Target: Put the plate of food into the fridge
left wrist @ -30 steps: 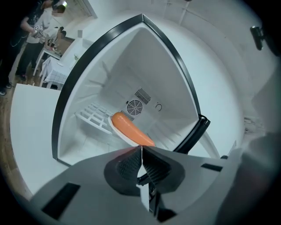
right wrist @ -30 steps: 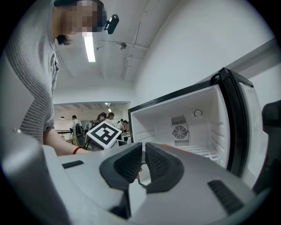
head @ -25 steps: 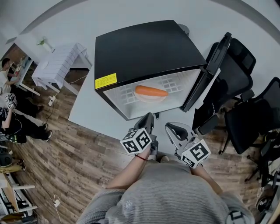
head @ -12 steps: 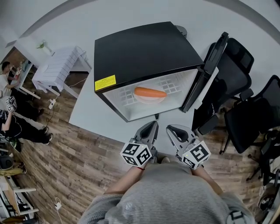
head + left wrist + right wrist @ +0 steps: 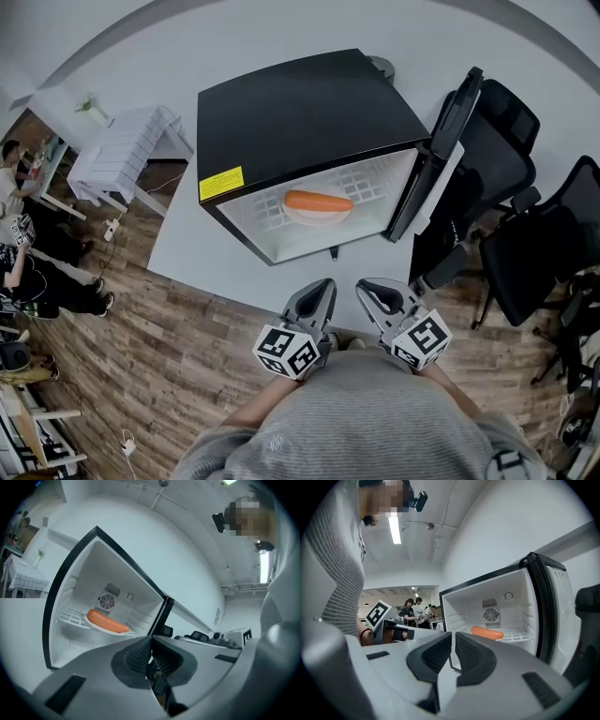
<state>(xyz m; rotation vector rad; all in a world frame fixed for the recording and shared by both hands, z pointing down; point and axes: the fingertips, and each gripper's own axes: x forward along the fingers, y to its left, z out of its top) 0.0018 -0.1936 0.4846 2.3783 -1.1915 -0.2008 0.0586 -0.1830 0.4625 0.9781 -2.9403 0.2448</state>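
A black mini fridge stands with its door swung open to the right. Inside, on the white wire shelf, a white plate carries an orange sausage; the left gripper view shows that sausage too, and so does the right gripper view. My left gripper and right gripper hang side by side close to my body, well short of the fridge opening. Both are shut with nothing between the pads.
The fridge rests on a white platform over a wooden floor. Black office chairs crowd the right side, just behind the open door. A white table stands at the left, with people beyond it.
Both grippers have drawn back from the fridge toward my body, the left one further. The plate and sausage stay on the shelf; the door has not moved.
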